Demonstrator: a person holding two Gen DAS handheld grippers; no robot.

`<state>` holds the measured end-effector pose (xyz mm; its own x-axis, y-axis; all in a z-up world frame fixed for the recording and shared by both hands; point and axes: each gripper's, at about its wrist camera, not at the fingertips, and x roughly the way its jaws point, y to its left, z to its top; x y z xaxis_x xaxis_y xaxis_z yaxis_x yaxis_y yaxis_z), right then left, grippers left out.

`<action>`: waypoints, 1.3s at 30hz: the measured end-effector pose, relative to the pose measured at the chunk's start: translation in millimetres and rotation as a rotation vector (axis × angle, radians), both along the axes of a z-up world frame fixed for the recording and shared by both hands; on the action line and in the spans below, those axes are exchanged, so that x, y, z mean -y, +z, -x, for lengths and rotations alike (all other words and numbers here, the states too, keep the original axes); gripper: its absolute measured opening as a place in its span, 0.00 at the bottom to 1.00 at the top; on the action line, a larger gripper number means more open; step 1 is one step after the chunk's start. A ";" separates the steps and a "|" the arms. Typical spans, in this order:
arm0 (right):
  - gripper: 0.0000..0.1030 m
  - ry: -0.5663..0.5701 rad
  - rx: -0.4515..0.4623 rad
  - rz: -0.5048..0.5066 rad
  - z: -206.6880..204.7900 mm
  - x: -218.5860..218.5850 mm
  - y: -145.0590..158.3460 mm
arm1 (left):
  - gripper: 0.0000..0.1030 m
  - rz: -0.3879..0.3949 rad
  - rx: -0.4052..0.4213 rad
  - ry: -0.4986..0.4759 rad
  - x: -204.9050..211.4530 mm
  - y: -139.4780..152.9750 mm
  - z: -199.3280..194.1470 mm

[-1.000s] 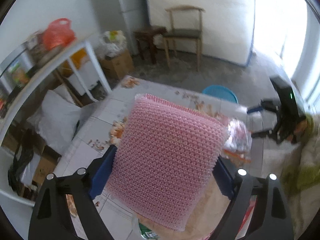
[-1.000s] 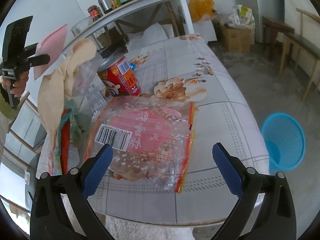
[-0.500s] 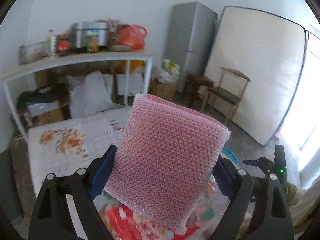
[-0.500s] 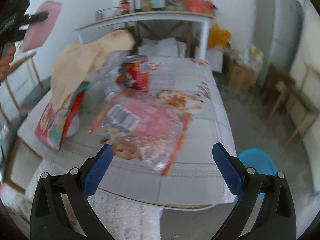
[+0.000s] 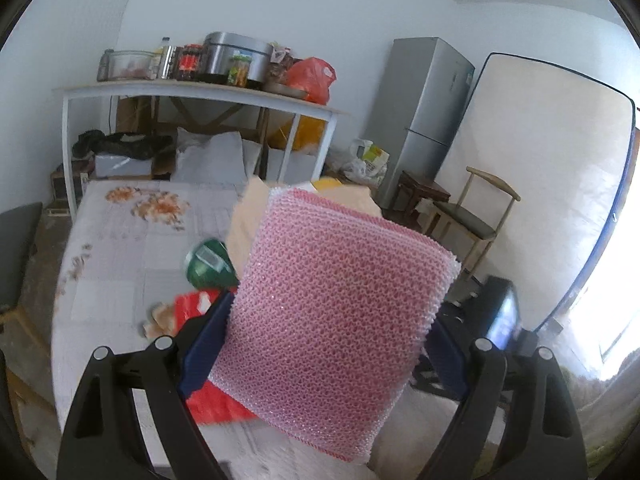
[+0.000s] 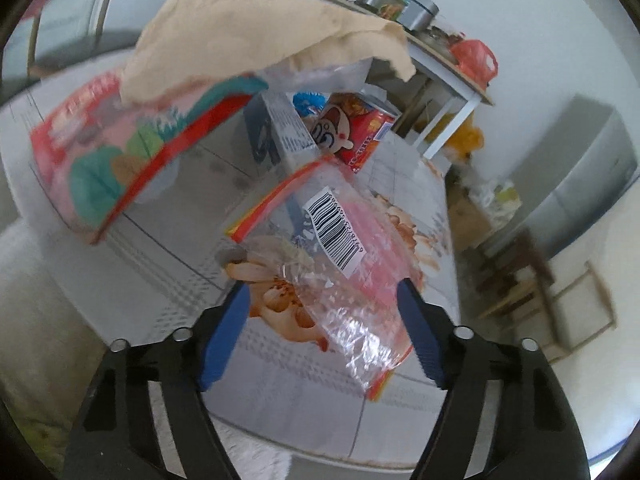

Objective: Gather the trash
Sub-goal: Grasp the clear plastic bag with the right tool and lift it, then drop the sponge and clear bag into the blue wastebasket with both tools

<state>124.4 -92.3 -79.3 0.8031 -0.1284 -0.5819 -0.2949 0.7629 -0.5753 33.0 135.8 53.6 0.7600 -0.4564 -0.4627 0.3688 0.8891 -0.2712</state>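
A grey fridge (image 5: 420, 120) stands beside a wooden chair (image 5: 476, 216).

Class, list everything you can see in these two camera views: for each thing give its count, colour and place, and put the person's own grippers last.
pink mesh pad: one, pink, between left gripper's pads
clear plastic bag: one, clear with red edge and barcode, on table, between right gripper's pads
red can: one, red, behind bag
tan cloth: one, beige, over red packet
table: one, white floral
fridge: one, grey, far wall
left gripper: shut on pad
right gripper: jaws closing around bag
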 end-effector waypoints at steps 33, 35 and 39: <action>0.03 -0.474 0.166 -0.587 63.1 235.4 127.9 | 0.84 -0.109 0.025 -0.410 244.9 16.5 -30.5; 0.03 -0.540 0.155 -0.645 65.8 264.7 121.1 | 0.84 -0.107 -0.026 -0.453 277.7 18.8 -50.3; 0.03 -0.673 0.105 -0.782 67.3 322.6 97.8 | 0.84 -0.041 -0.393 -0.571 365.5 -4.8 -118.1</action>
<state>57.2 -414.9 18.5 0.7563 -0.1857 -0.6273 0.3535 0.9228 0.1531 151.1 -229.8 48.8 0.1787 -0.7114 -0.6797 0.6634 0.5973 -0.4507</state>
